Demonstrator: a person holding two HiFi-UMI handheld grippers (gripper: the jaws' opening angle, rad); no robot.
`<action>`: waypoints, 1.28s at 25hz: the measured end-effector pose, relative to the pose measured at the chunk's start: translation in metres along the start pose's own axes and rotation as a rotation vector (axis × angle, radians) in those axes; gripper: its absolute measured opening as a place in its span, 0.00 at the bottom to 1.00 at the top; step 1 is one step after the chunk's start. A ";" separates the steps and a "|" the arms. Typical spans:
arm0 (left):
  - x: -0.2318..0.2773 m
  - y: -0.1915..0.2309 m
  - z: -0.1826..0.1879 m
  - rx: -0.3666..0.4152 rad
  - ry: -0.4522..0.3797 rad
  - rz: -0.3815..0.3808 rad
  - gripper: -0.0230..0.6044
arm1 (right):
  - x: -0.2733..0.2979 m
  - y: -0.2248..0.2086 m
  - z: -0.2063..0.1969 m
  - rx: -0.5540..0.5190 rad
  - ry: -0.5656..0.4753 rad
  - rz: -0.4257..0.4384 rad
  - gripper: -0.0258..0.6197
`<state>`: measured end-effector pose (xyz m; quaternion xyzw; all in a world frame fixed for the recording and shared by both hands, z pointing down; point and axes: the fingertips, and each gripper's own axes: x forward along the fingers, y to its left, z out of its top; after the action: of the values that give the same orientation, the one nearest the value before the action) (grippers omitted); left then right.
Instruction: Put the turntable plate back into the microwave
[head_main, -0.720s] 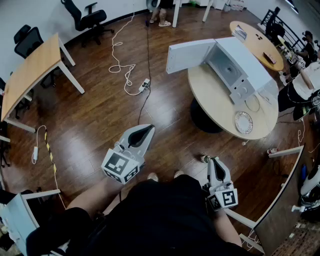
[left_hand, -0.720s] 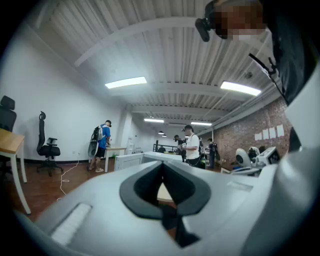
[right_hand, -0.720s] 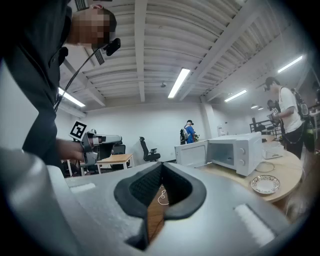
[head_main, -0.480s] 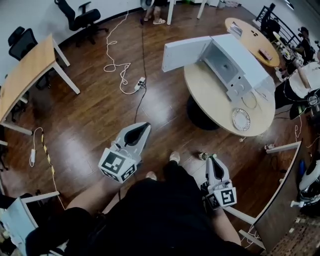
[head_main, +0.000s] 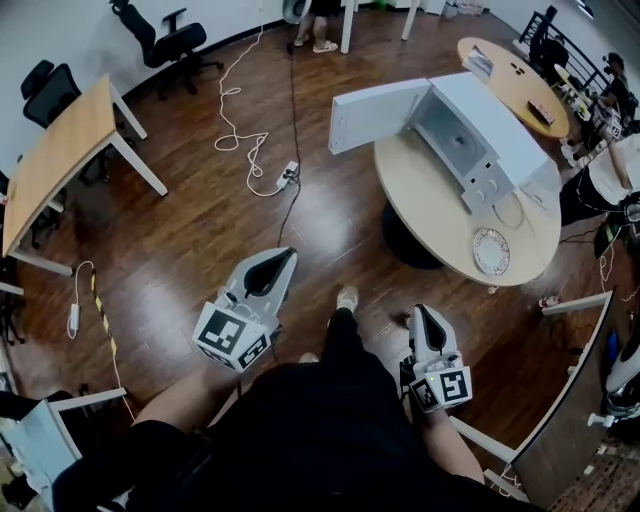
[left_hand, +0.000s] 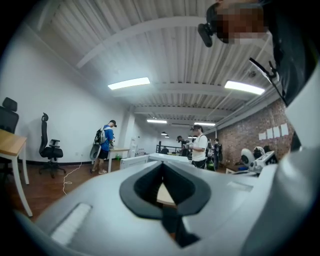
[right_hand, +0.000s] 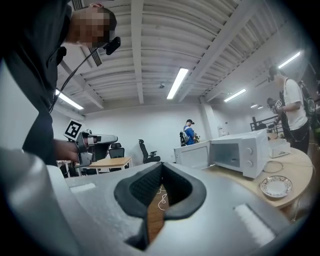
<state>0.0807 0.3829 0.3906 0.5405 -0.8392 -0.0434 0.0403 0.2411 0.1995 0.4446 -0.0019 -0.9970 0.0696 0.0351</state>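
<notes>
1. On the far left of the head view is a wooden desk (head_main: 60, 165) with black office chairs (head_main: 160, 35) near it. A white cable (head_main: 240, 125) runs over the wooden floor (head_main: 190, 230) to a power strip (head_main: 288, 172).
2. The left gripper (head_main: 283, 258) is held level over the floor, well apart from the round table (head_main: 420, 190). Its own view shows its two jaws pressed together, with nothing pinched.
3. Only the left gripper view shows a person in a blue shirt (left_hand: 104, 145) standing at a far table.
4. The right gripper (head_main: 424, 314) is nearer to the round table but does not touch it. Its jaws are pressed together too, and they hold nothing.
5. The white microwave (head_main: 480, 130) stands on the round table with its door (head_main: 375, 115) swung wide open. The right gripper view looks straight into the open front.
6. The turntable plate (head_main: 491, 250) lies flat on the round table, outside the microwave and near the table's edge. The right gripper view shows its patterned rim. The left gripper view does not show the plate.
7. At the left of the right gripper view, a hand (right_hand: 62, 150) holds a small gripper, probably the left gripper.
</notes>
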 end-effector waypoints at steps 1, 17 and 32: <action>0.003 0.003 0.002 0.002 -0.002 0.004 0.04 | 0.006 -0.002 0.000 0.003 0.000 0.004 0.04; 0.106 0.047 0.009 -0.034 0.032 -0.012 0.04 | 0.093 -0.057 0.014 0.039 -0.001 0.030 0.04; 0.233 0.059 0.042 0.034 0.038 -0.088 0.04 | 0.156 -0.162 0.036 0.062 -0.015 -0.056 0.04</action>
<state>-0.0734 0.1964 0.3609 0.5784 -0.8142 -0.0208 0.0451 0.0827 0.0351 0.4427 0.0276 -0.9942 0.0996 0.0297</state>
